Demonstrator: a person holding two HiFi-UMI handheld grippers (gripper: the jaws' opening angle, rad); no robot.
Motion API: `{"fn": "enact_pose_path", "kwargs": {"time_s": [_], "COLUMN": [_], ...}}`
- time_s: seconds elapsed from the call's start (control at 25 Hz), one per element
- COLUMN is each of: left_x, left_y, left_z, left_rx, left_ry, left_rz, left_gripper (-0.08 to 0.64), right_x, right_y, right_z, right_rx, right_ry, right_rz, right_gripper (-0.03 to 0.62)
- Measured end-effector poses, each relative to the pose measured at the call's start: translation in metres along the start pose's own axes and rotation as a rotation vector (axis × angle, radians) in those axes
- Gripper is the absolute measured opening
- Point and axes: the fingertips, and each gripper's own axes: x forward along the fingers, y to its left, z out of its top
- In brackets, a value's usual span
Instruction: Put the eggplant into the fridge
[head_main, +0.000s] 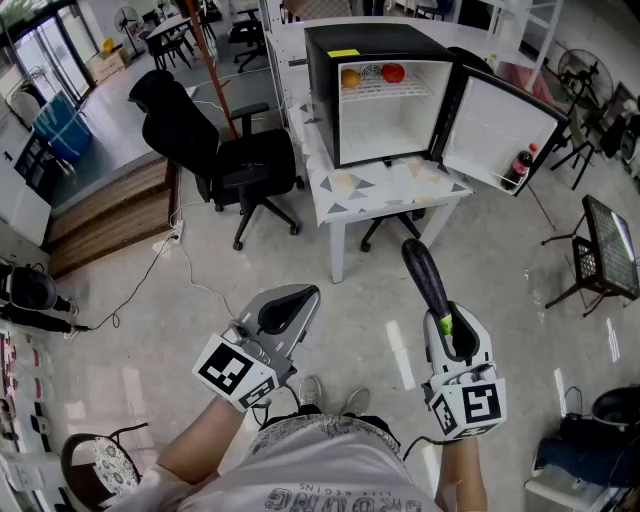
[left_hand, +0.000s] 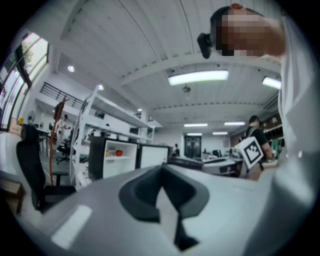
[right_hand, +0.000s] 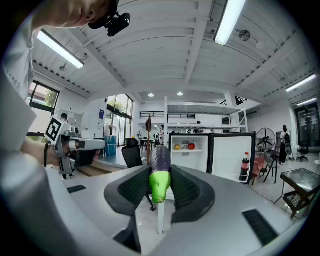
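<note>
A dark purple eggplant with a green stem end sticks forward out of my right gripper, which is shut on that stem end. The black mini fridge stands on a white table ahead, with its door swung open to the right. In the right gripper view the fridge lies straight ahead past the eggplant. My left gripper hangs level at the lower left, shut and empty, well short of the table. In its own view the left gripper has its pads together.
On the fridge's top shelf sit an orange and a red tomato. A cola bottle stands in the door. A black office chair is left of the table, a black stand at the right, cables on the floor.
</note>
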Motion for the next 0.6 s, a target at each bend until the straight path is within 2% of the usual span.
{"fn": "enact_pose_path", "kwargs": {"time_s": [0.6], "left_x": [0.019], "left_y": [-0.023], "left_z": [-0.001], "left_rx": [0.004], "left_ry": [-0.007], "left_rz": [-0.005], "left_gripper": [0.006], "right_x": [-0.009], "right_y": [-0.025], "right_z": [0.004], "right_rx": [0.020], "right_ry": [-0.048], "right_rz": [-0.015], "right_gripper": [0.127]}}
